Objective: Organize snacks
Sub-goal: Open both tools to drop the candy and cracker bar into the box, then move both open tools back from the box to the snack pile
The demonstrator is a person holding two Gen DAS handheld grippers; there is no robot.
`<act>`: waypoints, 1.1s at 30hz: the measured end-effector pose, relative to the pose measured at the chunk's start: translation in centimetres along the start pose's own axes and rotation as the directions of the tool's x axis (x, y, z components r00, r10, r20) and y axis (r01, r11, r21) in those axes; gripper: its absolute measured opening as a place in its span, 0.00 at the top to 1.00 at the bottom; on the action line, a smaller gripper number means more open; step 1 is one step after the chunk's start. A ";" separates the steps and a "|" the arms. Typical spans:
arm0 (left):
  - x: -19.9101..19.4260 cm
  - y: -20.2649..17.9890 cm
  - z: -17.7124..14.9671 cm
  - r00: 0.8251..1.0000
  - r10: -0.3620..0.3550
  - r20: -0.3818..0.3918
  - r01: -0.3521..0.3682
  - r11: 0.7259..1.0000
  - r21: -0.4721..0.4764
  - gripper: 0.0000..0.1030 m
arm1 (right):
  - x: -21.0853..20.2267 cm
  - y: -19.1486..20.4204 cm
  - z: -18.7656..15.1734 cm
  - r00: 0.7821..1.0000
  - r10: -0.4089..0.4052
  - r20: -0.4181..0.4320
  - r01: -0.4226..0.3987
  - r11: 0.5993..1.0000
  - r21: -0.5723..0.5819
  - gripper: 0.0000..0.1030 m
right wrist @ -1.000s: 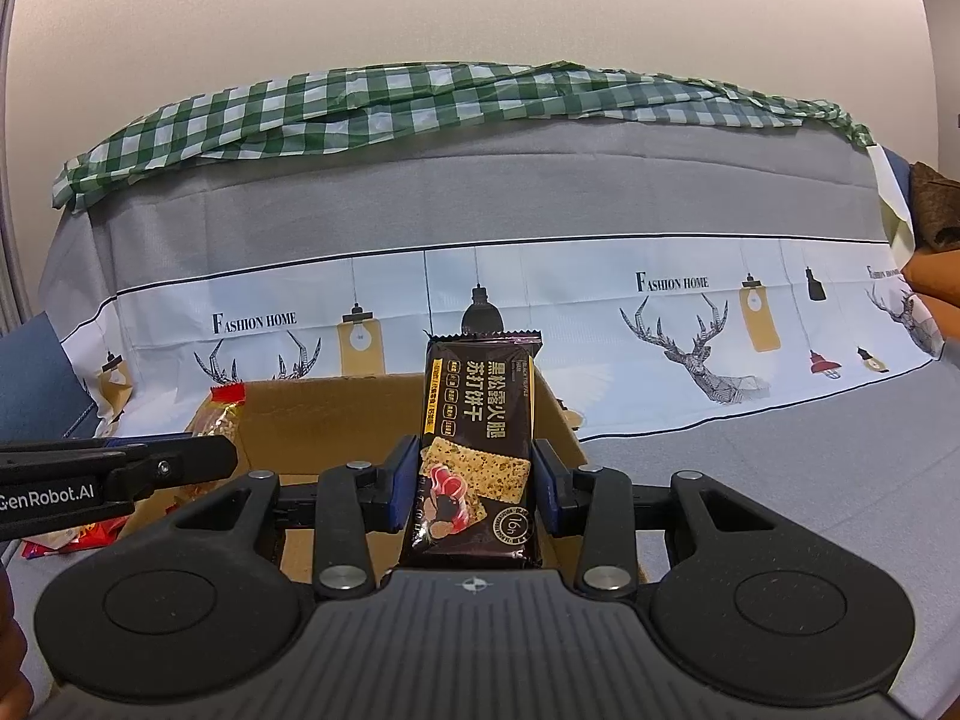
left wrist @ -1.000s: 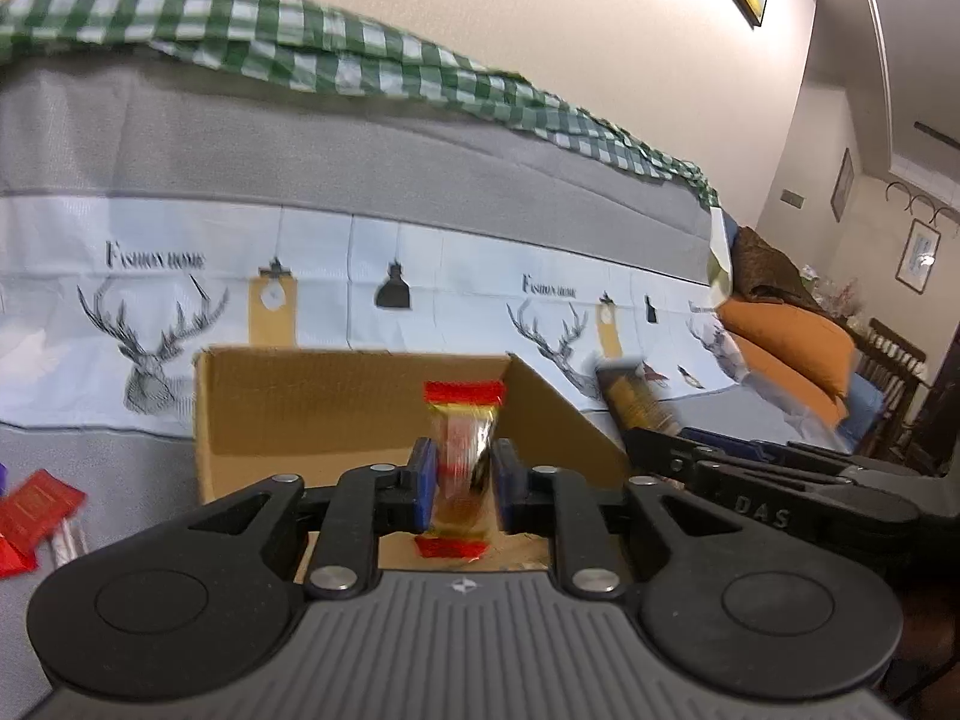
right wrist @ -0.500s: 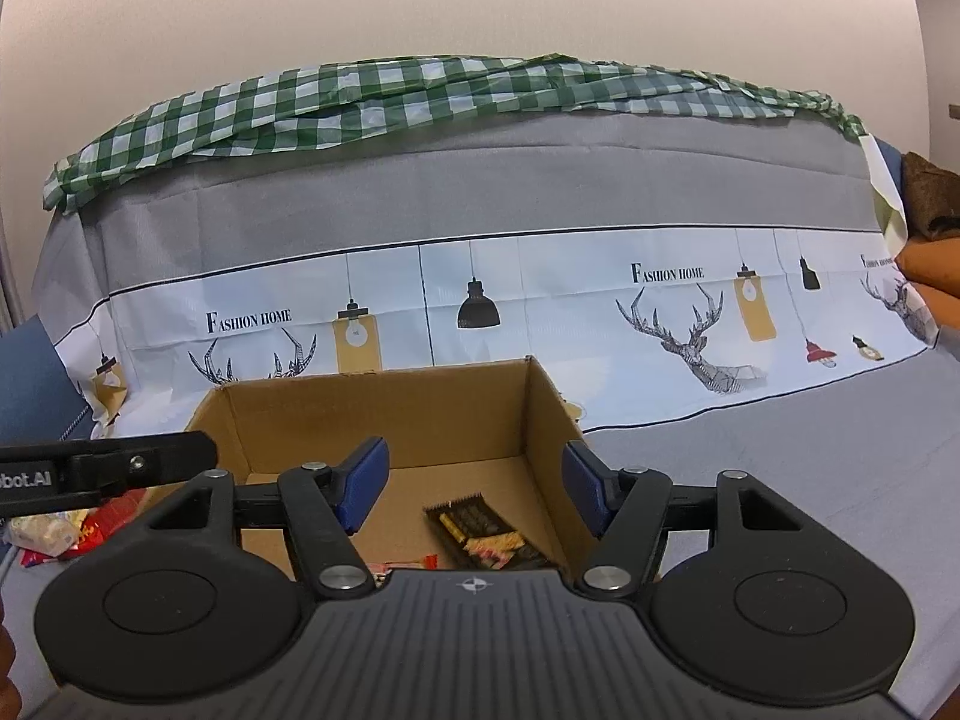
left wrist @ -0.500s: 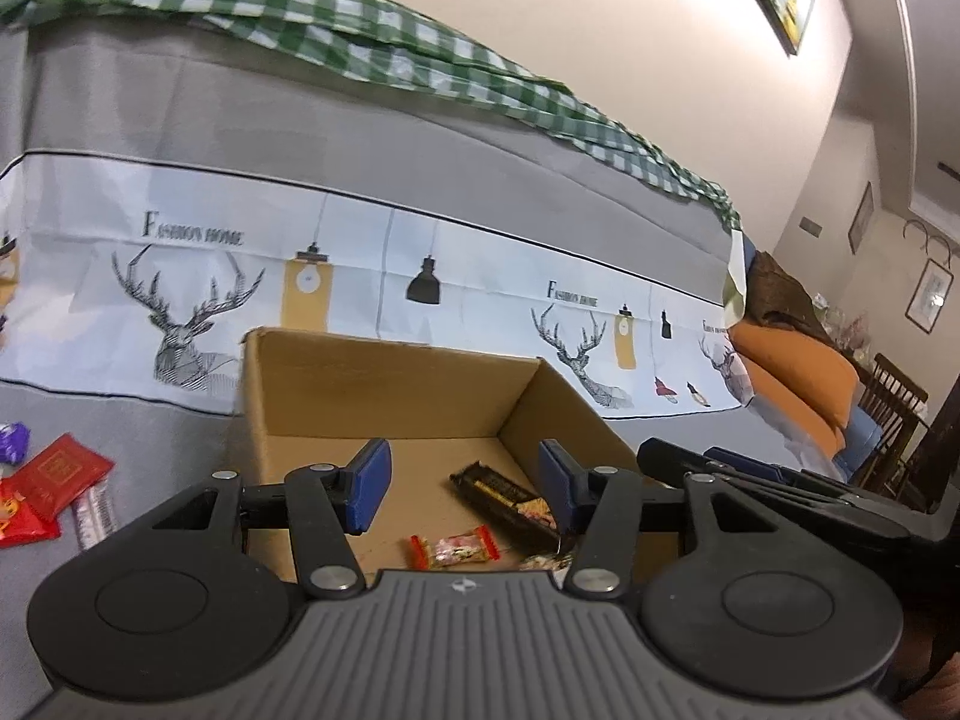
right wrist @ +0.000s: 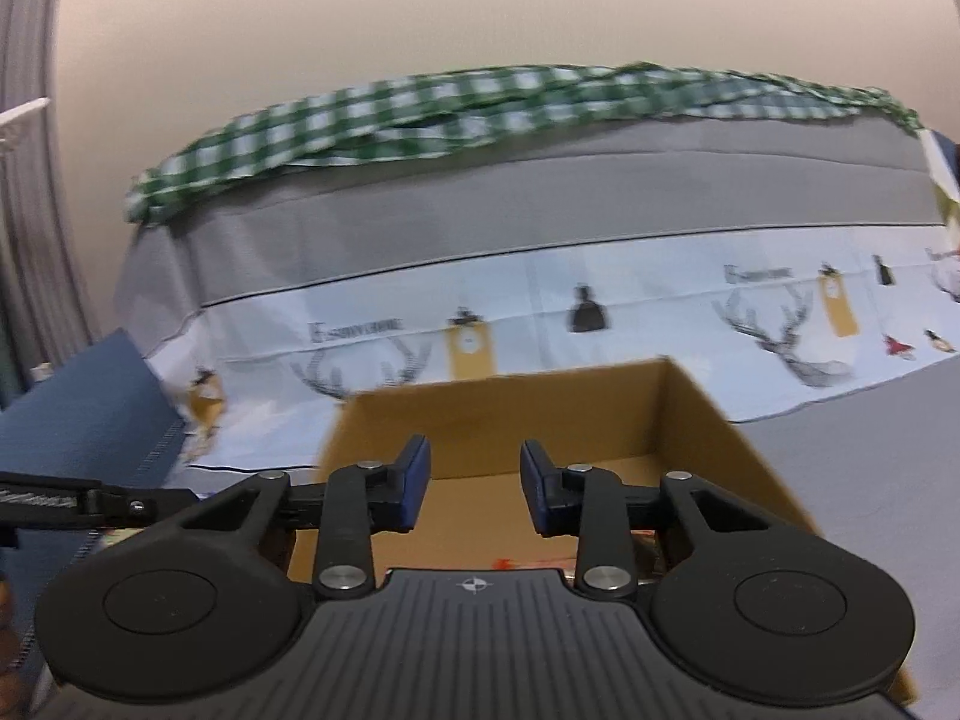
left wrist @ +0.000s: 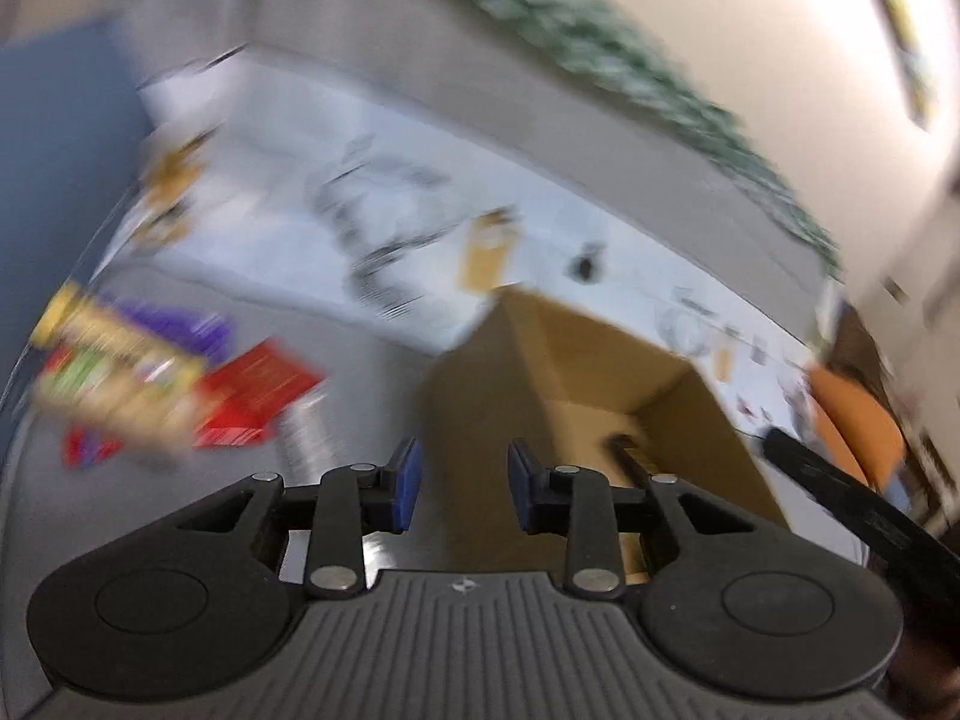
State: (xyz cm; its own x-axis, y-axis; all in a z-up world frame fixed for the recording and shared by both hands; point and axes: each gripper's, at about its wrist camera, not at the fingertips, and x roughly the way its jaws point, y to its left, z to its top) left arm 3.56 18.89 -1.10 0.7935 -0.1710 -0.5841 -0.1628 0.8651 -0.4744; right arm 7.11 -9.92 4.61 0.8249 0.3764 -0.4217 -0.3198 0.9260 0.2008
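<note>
The left wrist view is blurred by motion. My left gripper [left wrist: 459, 468] is empty, its jaws apart and closing, just left of the open cardboard box [left wrist: 480, 408]. A dark biscuit pack [left wrist: 627, 453] lies inside the box. Loose snacks lie on the grey cover at the left: a yellow and purple packet [left wrist: 114, 354] and a red packet [left wrist: 258, 390]. My right gripper [right wrist: 474, 468] hangs over the near side of the box [right wrist: 510, 414], also empty, its jaws closing. A red candy wrapper edge [right wrist: 510, 564] peeks from under it.
A sofa back with a deer-print cloth [right wrist: 780, 336] and a green checked cloth [right wrist: 480, 102] rises behind the box. A blue cushion [right wrist: 78, 402] lies at the left, an orange cushion [left wrist: 852, 414] at the far right. Grey cover [right wrist: 870, 450] stretches right of the box.
Both grippers let go of their snacks, the candy and the biscuit pack, which now lie in the box. The jaws then narrowed. My left gripper swung left toward the loose snacks and rolled.
</note>
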 end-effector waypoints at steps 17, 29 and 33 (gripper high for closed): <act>-0.1 9.0 2.6 0.979 0.204 0.016 -0.180 0.897 -0.403 0.42 | 3.2 12.9 -4.1 0.965 0.234 -0.119 -0.240 0.970 -0.040 0.66; 3.5 12.0 3.5 0.934 0.344 -0.096 -0.349 0.822 -0.450 0.18 | 10.9 16.2 -7.0 0.948 0.116 -0.296 -0.137 0.989 -0.052 0.46; 4.3 12.7 3.9 0.926 0.363 -0.106 -0.370 0.809 -0.458 0.18 | 13.9 17.2 -8.1 0.935 0.069 -0.348 -0.109 0.989 -0.099 0.41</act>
State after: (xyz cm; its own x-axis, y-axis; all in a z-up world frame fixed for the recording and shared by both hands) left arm 7.17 31.01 -7.04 0.6134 0.1063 -0.7826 -0.6933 0.5471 -0.4691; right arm 9.26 11.44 -4.98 0.5872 0.4262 -0.6881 -0.4527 0.8777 0.1574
